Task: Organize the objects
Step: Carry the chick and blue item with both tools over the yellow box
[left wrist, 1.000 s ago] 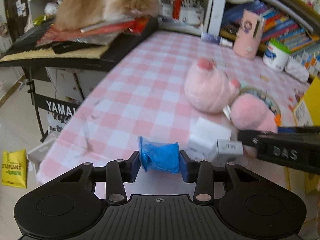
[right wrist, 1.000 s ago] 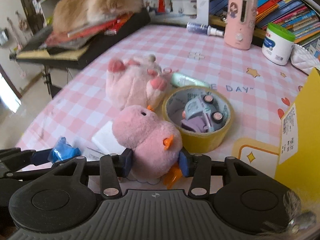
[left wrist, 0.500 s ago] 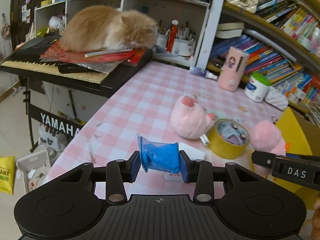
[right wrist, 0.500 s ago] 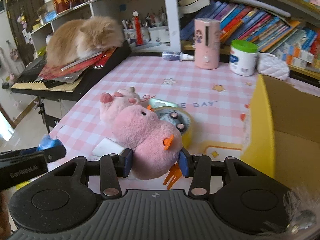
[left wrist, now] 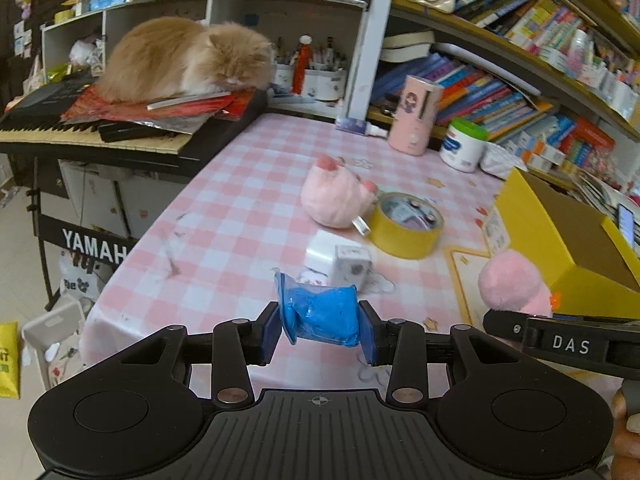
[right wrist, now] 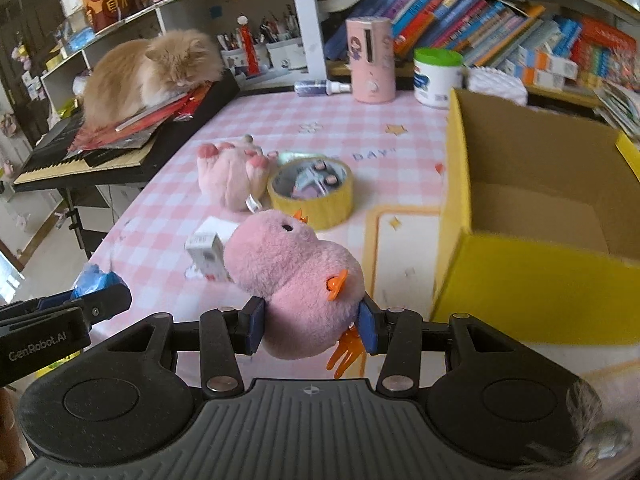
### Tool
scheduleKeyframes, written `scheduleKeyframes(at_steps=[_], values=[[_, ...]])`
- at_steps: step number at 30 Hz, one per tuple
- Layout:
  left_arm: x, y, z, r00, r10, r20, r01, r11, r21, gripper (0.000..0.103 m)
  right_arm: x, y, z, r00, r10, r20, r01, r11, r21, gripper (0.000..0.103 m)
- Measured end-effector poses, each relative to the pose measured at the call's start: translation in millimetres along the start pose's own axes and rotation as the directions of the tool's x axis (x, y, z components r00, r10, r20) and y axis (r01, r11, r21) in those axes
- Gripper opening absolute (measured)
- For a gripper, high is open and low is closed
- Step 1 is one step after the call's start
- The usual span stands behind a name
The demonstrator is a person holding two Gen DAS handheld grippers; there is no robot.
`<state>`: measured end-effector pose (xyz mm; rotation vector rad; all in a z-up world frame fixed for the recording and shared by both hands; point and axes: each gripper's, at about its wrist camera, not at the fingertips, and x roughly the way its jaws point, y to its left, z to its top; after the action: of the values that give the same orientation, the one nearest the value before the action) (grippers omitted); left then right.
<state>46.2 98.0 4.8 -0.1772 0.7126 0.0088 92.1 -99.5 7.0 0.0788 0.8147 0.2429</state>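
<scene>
Fluffy pink plush toy [right wrist: 296, 276], crinkly glossy blue plastic bag [left wrist: 320, 314], matt yellow cardboard box [right wrist: 532, 280].

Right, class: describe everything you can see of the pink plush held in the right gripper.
The pink plush is a soft, fuzzy toy with a rounded body and head, a small dark eye, orange bits on its side and top, and an orange webbed foot hanging below. The right gripper is shut on its lower body, blue pads pressing into the fur on both sides. It is lifted off the table, tilted with its head up and leftward, just left of the yellow box. Nothing else touches it.
</scene>
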Motion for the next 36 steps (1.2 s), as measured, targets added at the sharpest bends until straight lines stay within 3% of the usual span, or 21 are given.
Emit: scheduleKeyframes(at_steps=[18,36], values=[[-33,-30,-40,0.991,-0.124,-0.047,0.129,0.984,0.123,0.038,-63,-26,-70,0.995,-0.099,-0.01,0.1,0.981,0.165,0.043],[-41,-72,-63,0.957,-0.259,-0.129,0.283,0.93,0.233,0.038,-105,-51,-118,0.976,-0.209,-0.059,0.217,0.932,0.291,0.043]])
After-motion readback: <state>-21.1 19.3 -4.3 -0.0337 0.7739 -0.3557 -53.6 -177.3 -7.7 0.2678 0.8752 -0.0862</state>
